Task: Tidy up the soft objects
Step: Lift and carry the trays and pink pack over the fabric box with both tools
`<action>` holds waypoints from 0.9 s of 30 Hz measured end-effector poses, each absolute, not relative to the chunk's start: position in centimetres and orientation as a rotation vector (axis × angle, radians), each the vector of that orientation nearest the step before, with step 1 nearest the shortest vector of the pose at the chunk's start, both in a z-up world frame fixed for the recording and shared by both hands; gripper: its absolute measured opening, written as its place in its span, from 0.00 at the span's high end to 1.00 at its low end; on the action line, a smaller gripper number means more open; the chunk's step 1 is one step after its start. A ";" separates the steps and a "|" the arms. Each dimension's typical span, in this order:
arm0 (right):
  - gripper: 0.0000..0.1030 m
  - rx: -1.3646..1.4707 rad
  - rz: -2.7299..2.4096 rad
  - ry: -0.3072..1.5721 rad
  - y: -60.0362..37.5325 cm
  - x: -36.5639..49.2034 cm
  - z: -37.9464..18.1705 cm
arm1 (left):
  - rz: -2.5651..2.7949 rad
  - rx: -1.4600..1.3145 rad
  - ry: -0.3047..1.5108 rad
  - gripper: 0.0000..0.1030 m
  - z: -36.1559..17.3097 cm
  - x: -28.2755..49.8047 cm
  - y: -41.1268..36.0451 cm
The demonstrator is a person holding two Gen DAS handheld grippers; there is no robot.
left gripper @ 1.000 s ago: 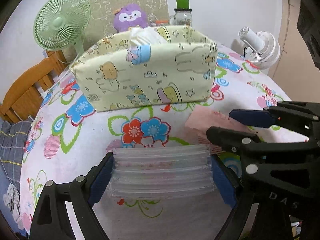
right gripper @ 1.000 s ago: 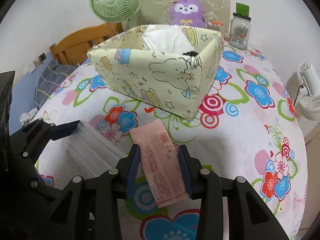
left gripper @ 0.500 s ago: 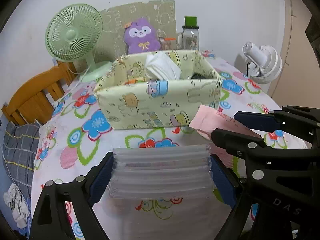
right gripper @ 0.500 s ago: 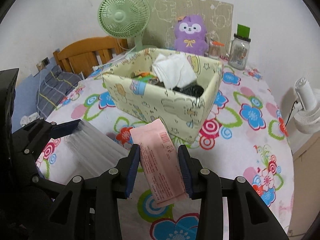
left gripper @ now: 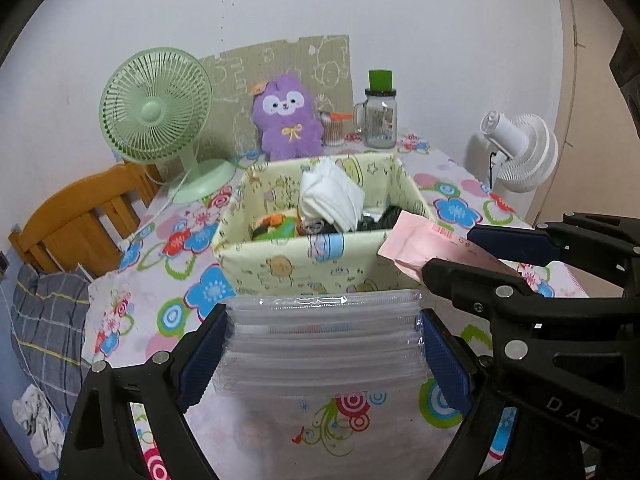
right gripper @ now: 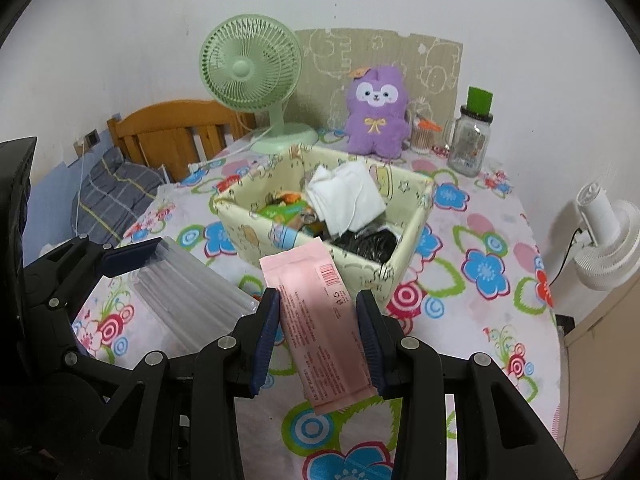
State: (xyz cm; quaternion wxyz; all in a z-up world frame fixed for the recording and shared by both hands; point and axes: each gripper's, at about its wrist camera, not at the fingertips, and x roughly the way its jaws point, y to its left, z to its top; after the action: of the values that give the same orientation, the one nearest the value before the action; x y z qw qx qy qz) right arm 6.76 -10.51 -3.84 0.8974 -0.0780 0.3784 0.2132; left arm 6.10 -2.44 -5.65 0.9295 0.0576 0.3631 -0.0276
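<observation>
My left gripper (left gripper: 324, 340) is shut on a stack of clear plastic packs (left gripper: 324, 332), held above the flowered table in front of the yellow fabric box (left gripper: 304, 256). My right gripper (right gripper: 318, 320) is shut on a pink flat packet (right gripper: 316, 312), also raised, just short of the box's near corner (right gripper: 384, 272). The box holds a white folded cloth (right gripper: 348, 196), a black item (right gripper: 368, 244) and colourful packs (right gripper: 284, 210). The pink packet (left gripper: 424, 244) and the right gripper show at right in the left wrist view; the clear packs (right gripper: 188, 288) show at left in the right wrist view.
Behind the box stand a purple plush toy (right gripper: 376, 112), a green desk fan (right gripper: 256, 76), a glass jar with green lid (right gripper: 470, 136) and a cardboard sheet. A white fan (right gripper: 604, 236) is at the table's right edge. A wooden chair (right gripper: 168, 132) and bedding are at left.
Both grippers have risen with their loads, so the views now look down into the box. The grips have not changed.
</observation>
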 end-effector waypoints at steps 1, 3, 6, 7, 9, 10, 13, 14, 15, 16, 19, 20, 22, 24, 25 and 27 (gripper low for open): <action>0.59 -0.161 0.440 0.779 -10.5 6.8 -3.6 | -0.058 0.118 0.739 0.10 -5.4 6.1 -2.4; 0.59 -0.153 0.440 0.775 -10.6 6.9 -3.1 | -0.061 0.115 0.732 0.10 -4.9 6.2 -2.3; 0.59 -0.150 0.441 0.765 -10.7 7.1 -2.5 | -0.064 0.110 0.720 0.10 -4.4 6.4 -2.3; 0.59 -0.152 0.440 0.760 -10.7 7.1 -2.3 | -0.064 0.108 0.718 0.10 -4.2 6.5 -2.3; 0.59 -0.154 0.437 0.750 -10.6 7.3 -1.9 | -0.066 0.106 0.712 0.10 -3.8 6.7 -2.2; 0.59 -0.153 0.436 0.746 -10.6 7.4 -1.7 | -0.067 0.104 0.709 0.10 -3.6 6.9 -2.2; 0.59 -0.140 0.439 0.734 -10.7 7.9 -1.1 | -0.067 0.102 0.697 0.10 -3.0 7.3 -2.2; 0.59 -0.133 0.442 0.731 -10.8 8.1 -0.9 | -0.068 0.103 0.689 0.10 -2.7 7.5 -2.2; 0.59 -0.125 0.445 0.729 -10.9 8.4 -0.7 | -0.069 0.104 0.683 0.10 -2.5 7.6 -2.2; 0.59 -0.123 0.442 0.724 -10.9 8.6 -0.5 | -0.068 0.105 0.677 0.10 -2.3 7.8 -2.2; 0.59 -0.141 0.427 0.702 -10.8 9.2 0.0 | -0.065 0.110 0.666 0.10 -1.9 8.6 -2.2; 0.59 -0.144 0.427 0.698 -10.7 9.4 0.1 | -0.065 0.108 0.664 0.10 -1.8 8.9 -2.1; 0.59 -0.148 0.428 0.697 -10.6 10.0 0.3 | -0.062 0.108 0.662 0.10 -1.7 9.5 -2.0; 0.59 -0.149 0.428 0.696 -10.6 10.7 0.3 | -0.056 0.105 0.663 0.10 -1.6 10.1 -2.0; 0.59 -0.148 0.427 0.696 -10.5 11.0 0.3 | -0.056 0.103 0.665 0.10 -1.7 10.3 -1.9; 0.59 -0.142 0.424 0.696 -10.5 11.8 0.3 | -0.059 0.098 0.667 0.10 -1.6 11.0 -1.9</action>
State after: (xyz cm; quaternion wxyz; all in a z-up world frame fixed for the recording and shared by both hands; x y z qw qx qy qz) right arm 11.81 -10.51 0.31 0.9156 -0.0691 0.3383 0.2060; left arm 10.97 -1.88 -1.62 0.9433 0.0481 0.3270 -0.0288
